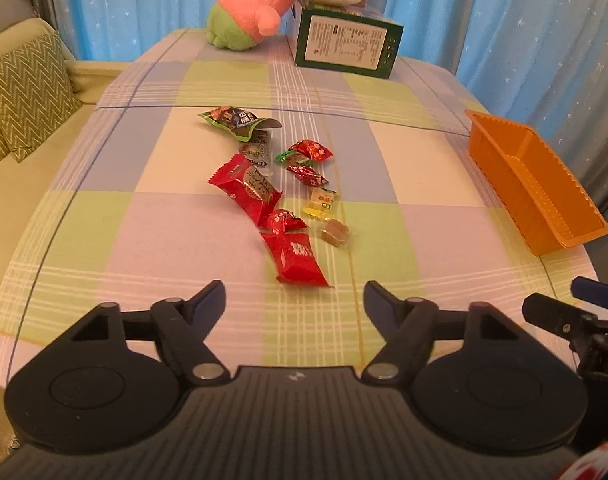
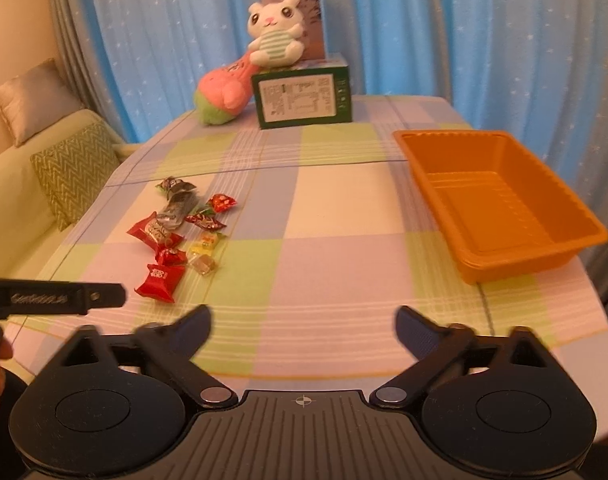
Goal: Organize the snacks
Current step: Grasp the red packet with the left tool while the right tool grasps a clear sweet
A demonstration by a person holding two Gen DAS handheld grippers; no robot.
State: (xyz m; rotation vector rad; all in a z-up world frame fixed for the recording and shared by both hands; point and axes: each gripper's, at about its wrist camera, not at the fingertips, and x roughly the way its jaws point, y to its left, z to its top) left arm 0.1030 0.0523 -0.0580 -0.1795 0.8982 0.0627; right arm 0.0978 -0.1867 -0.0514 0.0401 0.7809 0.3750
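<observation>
Snack pile (image 1: 277, 196) mid-table, orange tray (image 2: 500, 200) right, plush toys behind, both grippers' fingers apart, empty

Warm dim light, fisheye-warped edges.

Home (sofa (image 2: 31, 184), plush toys (image 2: 273, 38))

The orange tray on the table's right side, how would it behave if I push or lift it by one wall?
The orange tray looks like thin moulded plastic, so it is probably light and may flex. It holds nothing, so a push would likely slide it along the checked tablecloth. Low and wide, it seems unlikely to tip.
</observation>
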